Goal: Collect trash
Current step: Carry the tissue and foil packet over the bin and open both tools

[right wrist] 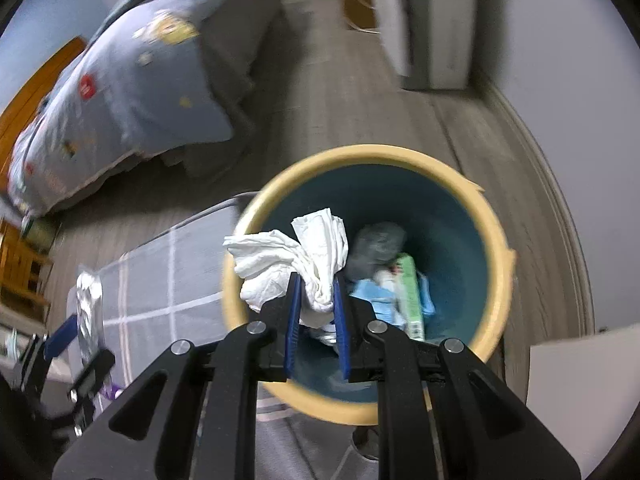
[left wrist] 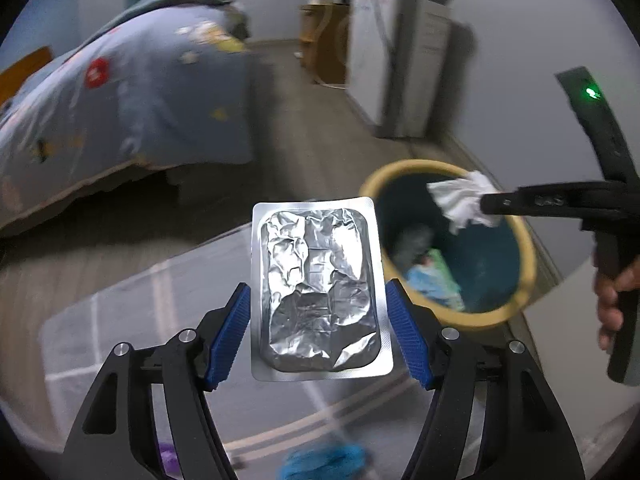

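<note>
My left gripper [left wrist: 318, 300] is shut on a silver foil blister pack [left wrist: 318, 280], held flat across its width above the floor, left of the bin. A yellow-rimmed bin [left wrist: 524, 256] with a dark blue inside holds several bits of trash. In the right wrist view my right gripper [right wrist: 316, 292] is shut on a crumpled white tissue [right wrist: 296, 256], hanging over the bin [right wrist: 496, 232]. The same gripper [left wrist: 486, 204] with the tissue [left wrist: 460, 200] shows at the right of the left wrist view. The left gripper [right wrist: 68, 332] and its foil pack [right wrist: 90, 308] appear at the lower left of the right wrist view.
A bed with a blue patterned quilt [left wrist: 120, 92] fills the left. A grey mat with white lines [left wrist: 160, 300] lies on the wooden floor by the bin. White cabinets [left wrist: 400, 60] stand against the far wall. A hand [left wrist: 612, 300] grips the right tool. Blue and purple items [left wrist: 324, 460] lie below.
</note>
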`<state>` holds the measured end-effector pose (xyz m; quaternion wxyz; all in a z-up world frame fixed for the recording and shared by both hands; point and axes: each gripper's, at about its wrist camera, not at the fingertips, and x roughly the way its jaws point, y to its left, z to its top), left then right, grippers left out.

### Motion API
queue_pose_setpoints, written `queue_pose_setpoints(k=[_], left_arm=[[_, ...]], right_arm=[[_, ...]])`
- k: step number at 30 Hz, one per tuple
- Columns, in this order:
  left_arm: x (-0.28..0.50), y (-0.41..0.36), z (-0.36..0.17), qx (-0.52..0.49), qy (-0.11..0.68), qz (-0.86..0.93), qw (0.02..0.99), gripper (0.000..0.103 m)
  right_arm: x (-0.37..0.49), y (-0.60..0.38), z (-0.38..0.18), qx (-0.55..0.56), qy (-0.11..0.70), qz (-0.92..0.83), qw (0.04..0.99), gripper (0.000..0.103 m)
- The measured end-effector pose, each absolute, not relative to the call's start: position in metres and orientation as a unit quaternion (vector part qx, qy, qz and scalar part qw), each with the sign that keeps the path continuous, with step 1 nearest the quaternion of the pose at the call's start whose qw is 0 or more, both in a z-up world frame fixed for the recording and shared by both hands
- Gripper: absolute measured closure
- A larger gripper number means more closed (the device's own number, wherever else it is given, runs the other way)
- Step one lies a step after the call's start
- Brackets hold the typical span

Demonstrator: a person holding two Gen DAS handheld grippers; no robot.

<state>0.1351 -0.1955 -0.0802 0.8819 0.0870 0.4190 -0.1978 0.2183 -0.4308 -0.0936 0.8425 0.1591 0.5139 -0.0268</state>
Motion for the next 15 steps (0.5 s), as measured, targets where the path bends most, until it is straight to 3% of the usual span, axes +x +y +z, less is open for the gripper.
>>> queue_pose_setpoints(k=[12,15], left_arm=[[0.160,-0.295,-0.104,0.168,0.421,-0.268,0.850,0.034],[0.164,-0.309,-0.103,0.182,0.403,-0.273,0.854,0.023]], right_arm=[[0.205,-0.494,-0.120,0.232,0.528,-0.093,0.811,0.088],[0.203,-0.501,-0.120,0.247,0.523,-0.092,0.811,0.085]])
